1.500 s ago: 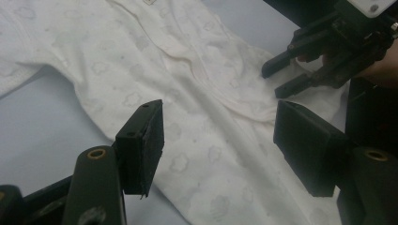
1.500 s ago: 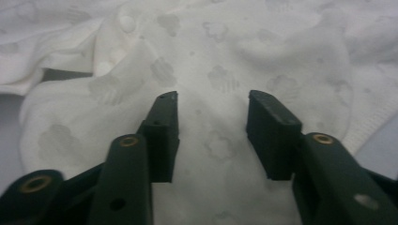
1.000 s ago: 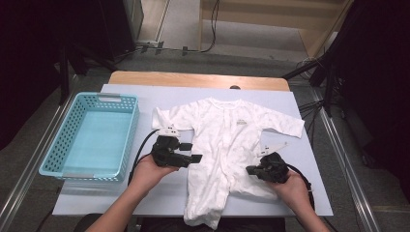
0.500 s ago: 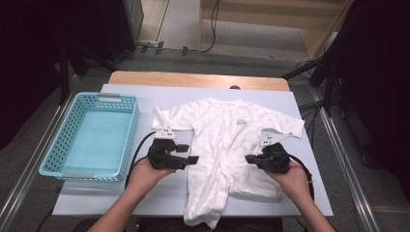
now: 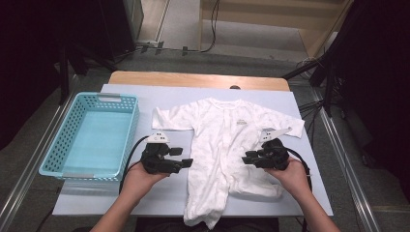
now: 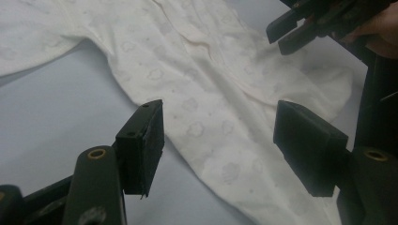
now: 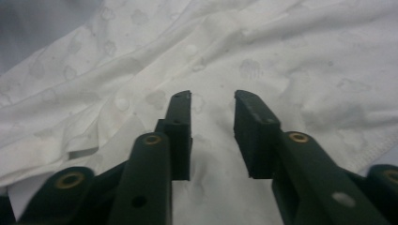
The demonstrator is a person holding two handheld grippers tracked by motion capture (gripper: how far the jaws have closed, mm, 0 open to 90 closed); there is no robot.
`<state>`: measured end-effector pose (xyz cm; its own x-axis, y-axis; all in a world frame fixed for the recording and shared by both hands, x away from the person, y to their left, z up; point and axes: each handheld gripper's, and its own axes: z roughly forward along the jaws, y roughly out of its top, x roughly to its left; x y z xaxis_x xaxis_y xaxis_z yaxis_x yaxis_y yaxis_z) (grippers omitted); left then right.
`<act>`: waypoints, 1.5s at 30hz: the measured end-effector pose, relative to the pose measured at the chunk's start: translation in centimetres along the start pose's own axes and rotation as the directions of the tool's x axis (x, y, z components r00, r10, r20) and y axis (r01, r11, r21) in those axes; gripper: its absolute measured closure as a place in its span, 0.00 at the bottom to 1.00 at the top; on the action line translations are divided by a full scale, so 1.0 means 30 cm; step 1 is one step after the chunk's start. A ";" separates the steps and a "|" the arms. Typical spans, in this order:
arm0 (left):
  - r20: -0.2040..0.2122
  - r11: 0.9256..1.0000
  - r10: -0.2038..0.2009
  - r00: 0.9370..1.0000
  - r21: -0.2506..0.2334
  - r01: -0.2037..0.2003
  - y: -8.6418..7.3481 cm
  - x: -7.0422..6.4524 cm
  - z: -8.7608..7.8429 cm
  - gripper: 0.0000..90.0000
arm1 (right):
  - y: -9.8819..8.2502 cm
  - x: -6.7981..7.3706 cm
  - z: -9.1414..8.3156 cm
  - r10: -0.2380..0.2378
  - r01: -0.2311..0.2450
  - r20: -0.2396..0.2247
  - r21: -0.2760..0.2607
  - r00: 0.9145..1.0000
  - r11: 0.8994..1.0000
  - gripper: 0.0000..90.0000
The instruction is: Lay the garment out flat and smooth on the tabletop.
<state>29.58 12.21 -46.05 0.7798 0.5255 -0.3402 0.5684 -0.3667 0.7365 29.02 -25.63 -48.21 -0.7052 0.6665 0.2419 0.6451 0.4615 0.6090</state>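
Two tools are hovering over a white baby romper [image 5: 220, 154] that is lying spread flat on the table [image 5: 309, 193], its collar pointing toward the far edge and its legs reaching toward the near edge, one leg hanging slightly past it. The left tool [image 5: 186, 162] is sitting just beside the garment's left side, its jaws standing well apart with nothing between them; in the left gripper view the left tool [image 6: 220, 136] is framing the patterned cloth below without touching it. The right tool [image 5: 247, 158] is pointing inward over the garment's right side, near the lower body; its jaws have just been opening, and in the right gripper view the right tool [image 7: 212, 105] is showing a clear gap, with no fabric pinched between the pads. A pale blue basket [image 5: 58, 150] is standing along the table's left edge, apart from the romper. Each hand is gripping its tool from the near edge, a cable trailing behind each one.
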 end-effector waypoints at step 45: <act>0.020 0.999 0.033 0.999 0.002 -0.033 0.062 0.001 0.078 0.38 | -0.064 0.030 -0.024 0.037 -0.035 0.071 -0.026 0.997 0.999 0.97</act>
<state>31.28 9.76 -46.06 0.8032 0.4974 -0.3278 0.5430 -0.3849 0.7463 26.94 -26.34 -48.62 -0.6579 0.7232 0.2100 0.6618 0.4222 0.6195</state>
